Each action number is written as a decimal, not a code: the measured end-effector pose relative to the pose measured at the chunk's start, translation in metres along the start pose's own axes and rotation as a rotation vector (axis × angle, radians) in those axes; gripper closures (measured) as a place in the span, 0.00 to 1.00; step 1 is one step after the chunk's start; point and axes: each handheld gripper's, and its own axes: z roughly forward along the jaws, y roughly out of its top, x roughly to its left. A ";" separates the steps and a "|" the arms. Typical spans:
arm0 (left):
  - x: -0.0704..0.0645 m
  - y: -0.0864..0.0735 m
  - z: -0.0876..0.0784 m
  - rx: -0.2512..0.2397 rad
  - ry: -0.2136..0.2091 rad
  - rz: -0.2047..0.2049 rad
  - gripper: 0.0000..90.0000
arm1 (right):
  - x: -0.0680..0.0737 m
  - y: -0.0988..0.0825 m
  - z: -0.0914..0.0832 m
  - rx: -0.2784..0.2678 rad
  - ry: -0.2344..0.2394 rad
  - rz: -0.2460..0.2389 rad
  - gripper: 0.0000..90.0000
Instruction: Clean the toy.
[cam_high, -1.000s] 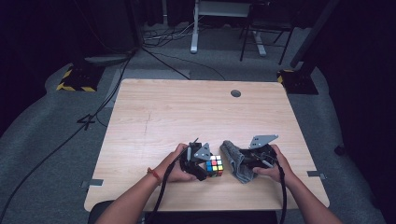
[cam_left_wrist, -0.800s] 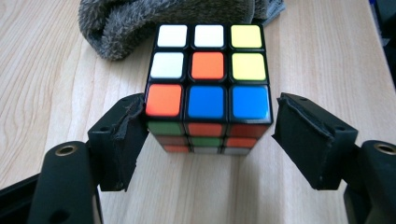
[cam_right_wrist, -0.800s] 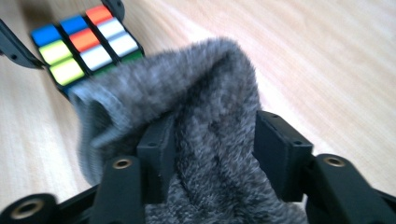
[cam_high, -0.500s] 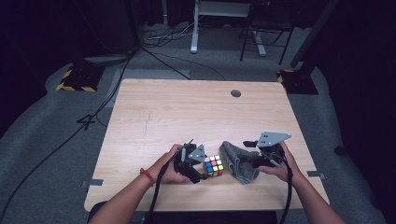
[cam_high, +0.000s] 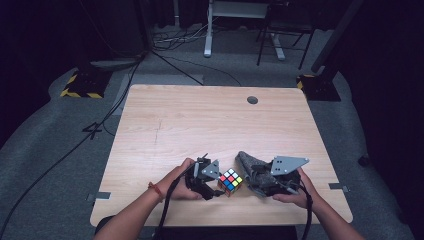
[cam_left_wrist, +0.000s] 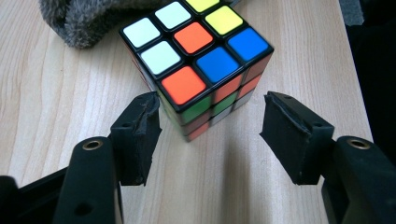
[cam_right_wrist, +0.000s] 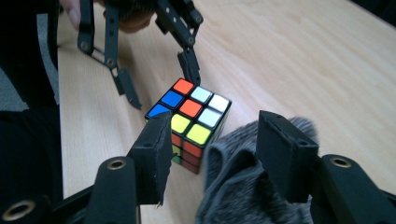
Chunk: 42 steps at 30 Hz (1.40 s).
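Observation:
A scrambled colour cube (cam_high: 230, 181) rests on the table near its front edge. My left gripper (cam_high: 218, 188) points at it from the left. In the left gripper view the cube (cam_left_wrist: 201, 60) pokes one corner between the open jaws of that gripper (cam_left_wrist: 217, 135); the left pad is at its face and the right pad stands clear. A grey furry cloth (cam_high: 247, 162) lies to the right of the cube. My right gripper (cam_right_wrist: 217, 154) hangs over the cloth (cam_right_wrist: 252, 196) with its jaws apart. They have just been closing a little, and the cloth is between them but not pinched.
The wooden table (cam_high: 200, 125) stretches away behind the cube, with a round cable hole (cam_high: 252, 100) near its far edge. Both hands are close to the front edge. Cables, a desk frame and a yellow-and-black striped base (cam_high: 80, 85) are on the floor beyond.
My right gripper has lifted and shifted slightly to the right, away from the cube. The cube, the cloth and my left gripper have stayed where they were.

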 end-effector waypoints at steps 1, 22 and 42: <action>-0.001 0.000 0.001 0.001 -0.005 0.001 0.41 | 0.002 -0.003 0.003 0.010 0.007 -0.004 0.52; 0.024 0.023 0.015 -0.026 -0.096 0.105 0.17 | 0.000 -0.022 0.047 0.131 0.006 -0.004 0.51; 0.021 0.013 0.015 0.025 -0.091 0.066 0.05 | -0.003 -0.019 0.059 0.149 -0.057 0.011 0.49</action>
